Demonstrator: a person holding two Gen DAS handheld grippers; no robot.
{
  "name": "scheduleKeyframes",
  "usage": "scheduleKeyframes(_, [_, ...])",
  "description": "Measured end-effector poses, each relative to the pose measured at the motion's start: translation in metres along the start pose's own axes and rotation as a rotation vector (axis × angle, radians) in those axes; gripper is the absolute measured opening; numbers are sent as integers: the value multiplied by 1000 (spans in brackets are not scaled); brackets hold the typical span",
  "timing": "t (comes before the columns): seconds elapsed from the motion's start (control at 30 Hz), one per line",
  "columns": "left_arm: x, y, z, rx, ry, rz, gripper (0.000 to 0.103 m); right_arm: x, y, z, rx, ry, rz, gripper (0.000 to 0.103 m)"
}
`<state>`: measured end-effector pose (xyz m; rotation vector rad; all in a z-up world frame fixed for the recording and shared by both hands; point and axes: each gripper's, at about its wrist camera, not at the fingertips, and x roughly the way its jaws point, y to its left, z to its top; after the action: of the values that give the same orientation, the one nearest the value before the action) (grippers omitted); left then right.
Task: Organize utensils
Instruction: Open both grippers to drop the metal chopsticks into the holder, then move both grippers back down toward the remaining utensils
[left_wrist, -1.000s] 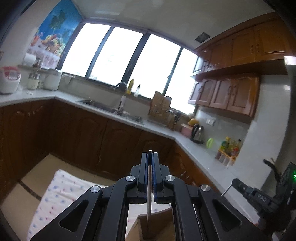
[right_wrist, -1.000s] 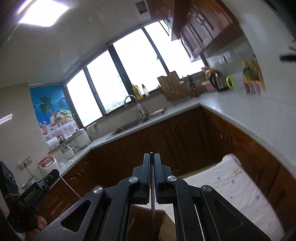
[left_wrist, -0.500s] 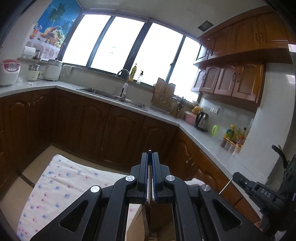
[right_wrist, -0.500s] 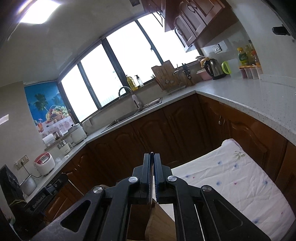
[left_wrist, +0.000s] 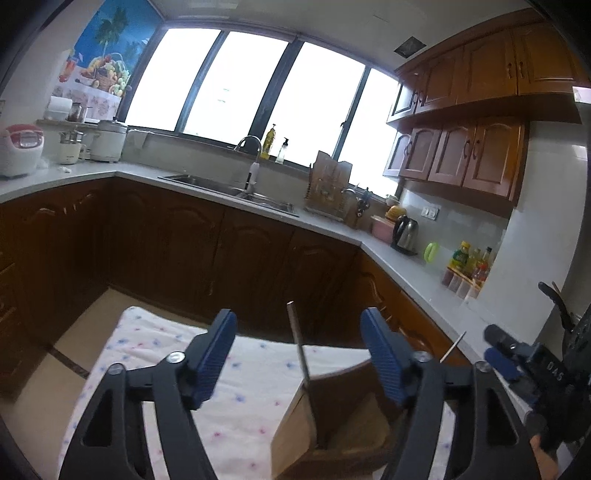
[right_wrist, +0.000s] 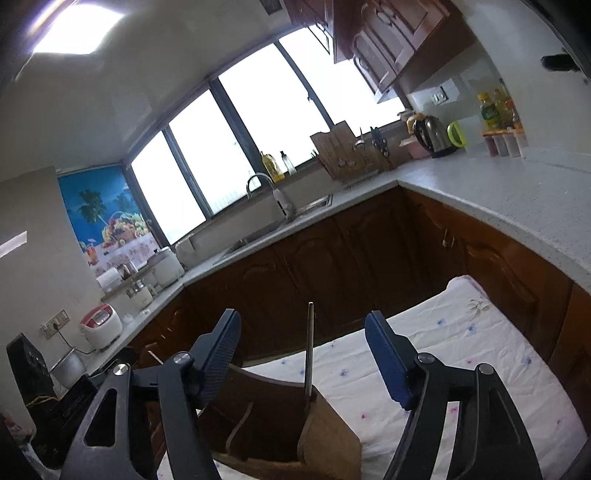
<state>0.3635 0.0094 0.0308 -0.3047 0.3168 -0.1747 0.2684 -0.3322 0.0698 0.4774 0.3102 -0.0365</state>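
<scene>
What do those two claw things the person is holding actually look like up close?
Both match. The left gripper and right gripper have glossy black angular linkage arms with triangular cut-outs and round silver pivot bolts. Each ends in two flat fingers faced with ribbed dark-blue pads. In the left view, the other tool's black body carries white lettering, "DAS". No cables or sleeves show.

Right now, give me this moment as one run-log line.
left gripper: open, nothing held | right gripper: open, nothing held | utensil: standing in wooden holder, apart from the fingers | holder on floral cloth
</scene>
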Motion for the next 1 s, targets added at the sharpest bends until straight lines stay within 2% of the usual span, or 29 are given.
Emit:
scheduleKeyframes(0.1, [-22,8,-2,-13,14,4,79,-17,-4,-3,27,-1,9,78])
scheduleKeyframes(0.3, [-61,15,-9,-22,68,21,80,-50,-2,-12,33,-1,15,84])
scheduleKeyframes(0.5, [-99,18,-18,9,126,22,80,-78,8,-36,-2,39,22,84])
scheduleKeyframes(0.8, [-151,21,-31,56,212,-14,81,-106,19,-74,-89,119,-20,84])
scheduleKeyframes(1.0, [-167,24,-41,68,255,2,81,-120,17,-88,-109,137,-31,84])
